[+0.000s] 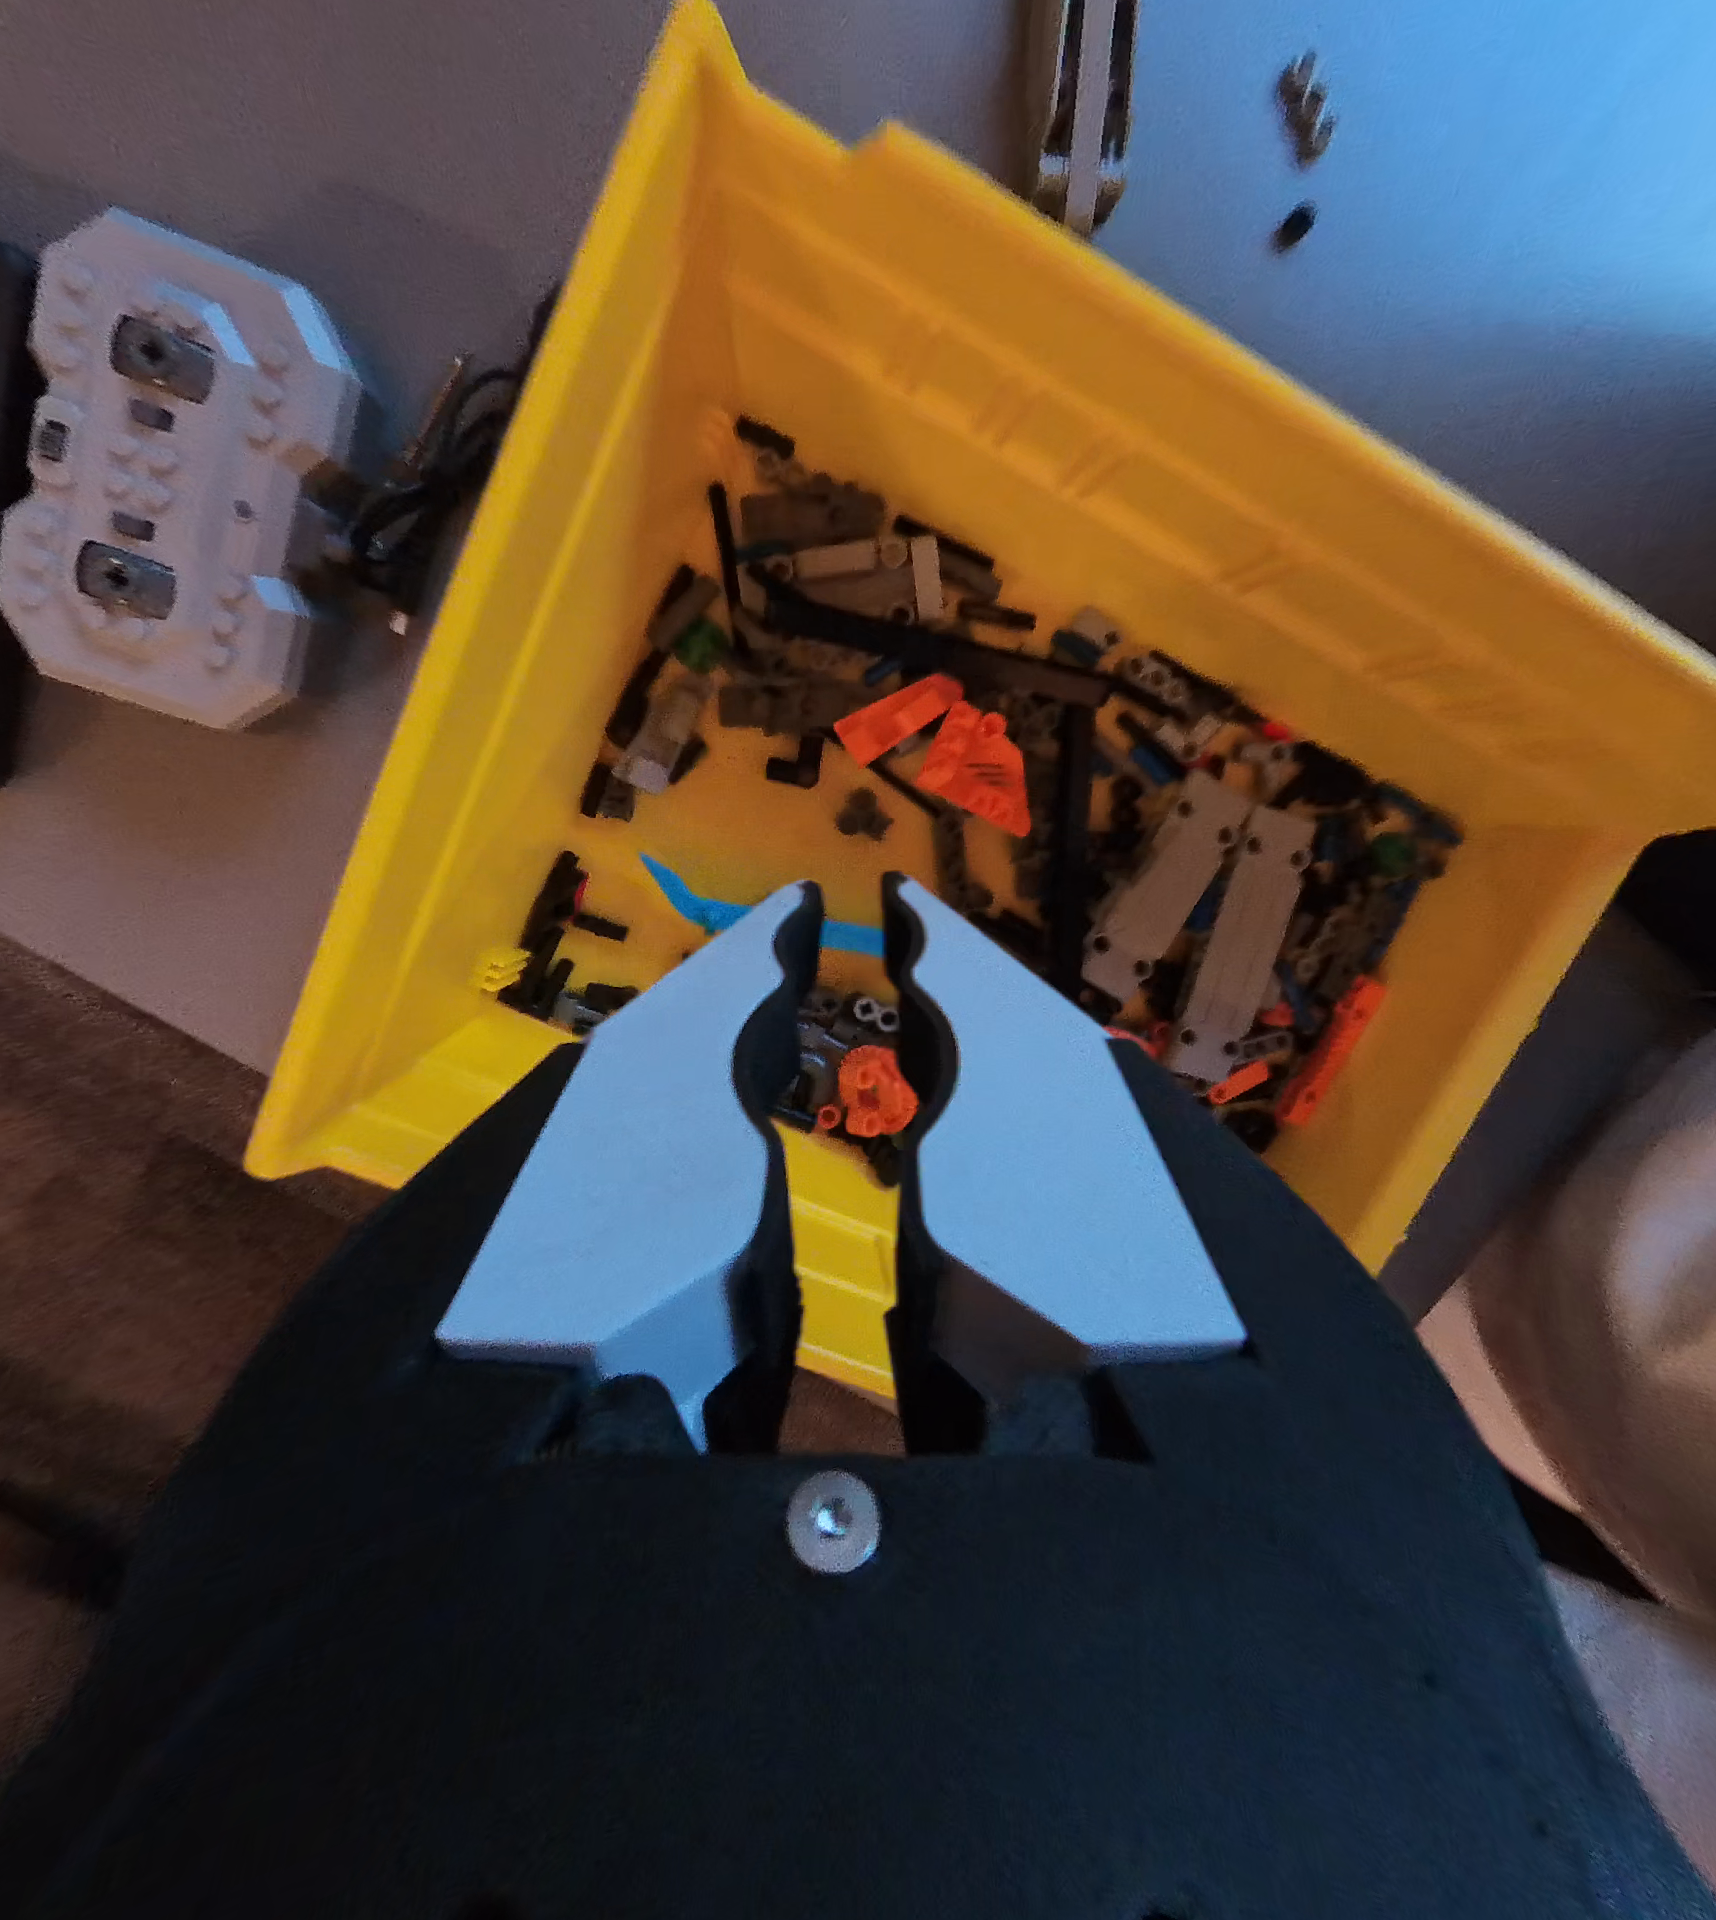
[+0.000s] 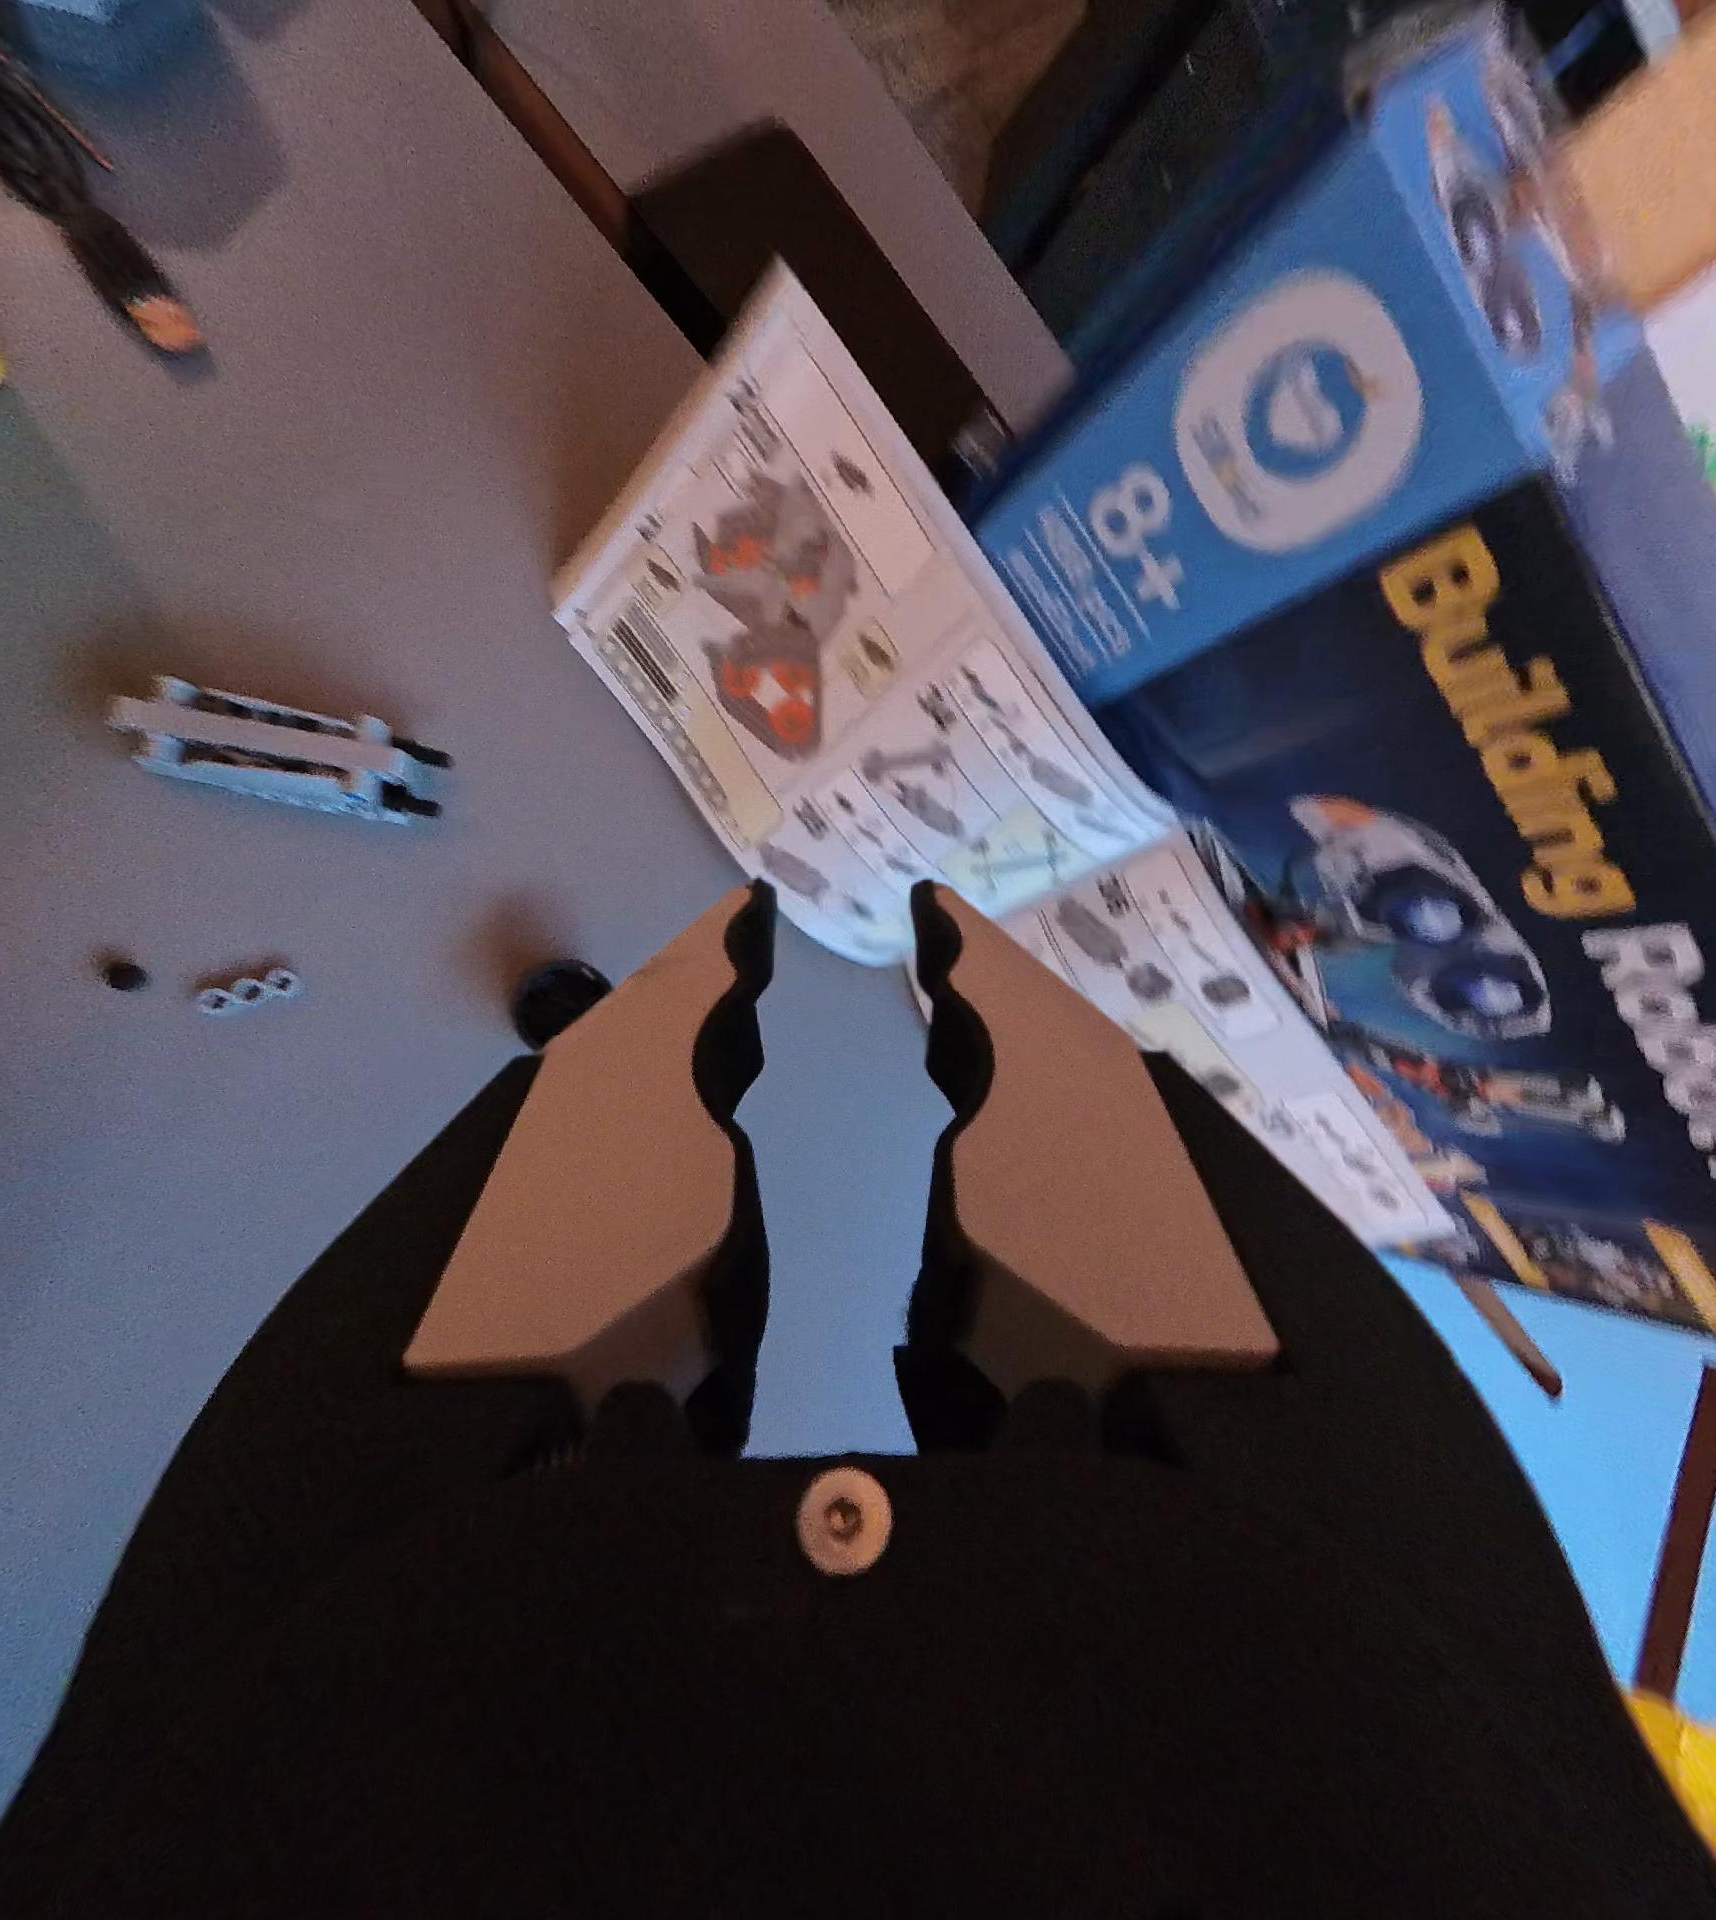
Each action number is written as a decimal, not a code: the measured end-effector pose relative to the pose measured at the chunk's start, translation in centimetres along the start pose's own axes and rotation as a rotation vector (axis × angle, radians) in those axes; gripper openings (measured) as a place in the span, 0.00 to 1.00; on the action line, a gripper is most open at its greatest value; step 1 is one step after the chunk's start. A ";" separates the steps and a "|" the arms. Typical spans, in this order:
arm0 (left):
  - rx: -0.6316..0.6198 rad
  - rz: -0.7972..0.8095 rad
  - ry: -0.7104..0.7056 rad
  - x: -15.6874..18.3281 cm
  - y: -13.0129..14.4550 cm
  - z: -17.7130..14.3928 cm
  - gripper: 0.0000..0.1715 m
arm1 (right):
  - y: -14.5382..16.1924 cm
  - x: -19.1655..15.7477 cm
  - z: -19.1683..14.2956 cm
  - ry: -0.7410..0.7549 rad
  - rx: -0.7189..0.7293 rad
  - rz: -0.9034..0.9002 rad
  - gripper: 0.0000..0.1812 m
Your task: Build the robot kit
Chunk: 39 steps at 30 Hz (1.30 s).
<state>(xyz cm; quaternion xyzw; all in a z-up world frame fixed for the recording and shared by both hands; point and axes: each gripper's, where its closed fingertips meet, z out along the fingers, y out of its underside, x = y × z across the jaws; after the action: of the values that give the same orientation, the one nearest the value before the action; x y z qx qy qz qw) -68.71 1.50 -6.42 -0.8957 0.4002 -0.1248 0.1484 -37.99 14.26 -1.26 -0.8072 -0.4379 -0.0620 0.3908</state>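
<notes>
My left gripper (image 1: 851,894) hangs over the near part of a yellow bin (image 1: 542,582) full of small building pieces. Its fingertips stand a narrow gap apart with nothing between them. A thin blue piece (image 1: 688,899) lies on the bin floor behind the tips. An orange round piece (image 1: 875,1091) shows through the gap lower down, and orange panels (image 1: 973,764) and grey panels (image 1: 1197,894) lie beyond. My right gripper (image 2: 841,899) is open and empty over the grey table (image 2: 366,499), its tips at the near corner of an open instruction booklet (image 2: 833,623).
A white studded block (image 1: 179,468) with a black cable (image 1: 418,488) lies left of the bin. On the table lie a grey beam assembly (image 2: 272,753), a small grey beam (image 2: 246,989), a black wheel (image 2: 558,997) and a black pin (image 2: 121,975). A blue set box (image 2: 1456,727) stands right of the booklet. About 35 cm separates my left fingertips from my right. The orange round piece (image 1: 875,1091) lies around 11 cm away from my left fingertips.
</notes>
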 end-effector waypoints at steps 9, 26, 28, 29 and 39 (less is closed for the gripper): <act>0.236 -0.168 -0.274 -4.9 0.7 -7.6 0.12 | -16.0 -16.3 -4.8 -0.476 0.556 -0.181 0.15; 1.095 -0.275 -0.170 -3.9 0.2 -23.8 0.59 | -14.7 -40.0 -0.2 -0.991 0.171 -0.427 0.39; 1.122 -0.267 -0.152 -3.6 0.4 -24.3 0.57 | -14.6 -41.4 0.6 -1.008 0.145 -0.467 0.42; 1.131 -0.263 -0.138 -3.3 0.6 -24.5 0.54 | -14.2 -42.0 1.1 -1.004 0.119 -0.504 0.45; 1.166 -0.224 -0.045 -1.6 0.6 -25.1 0.49 | -11.8 -42.8 3.8 -0.798 0.077 -0.723 0.13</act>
<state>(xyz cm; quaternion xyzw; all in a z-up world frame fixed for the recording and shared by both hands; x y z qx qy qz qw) -78.72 -1.84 16.44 -0.7056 0.1656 -0.3199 0.6103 -73.93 -7.63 -16.00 -0.5510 -0.8043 0.1349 0.1769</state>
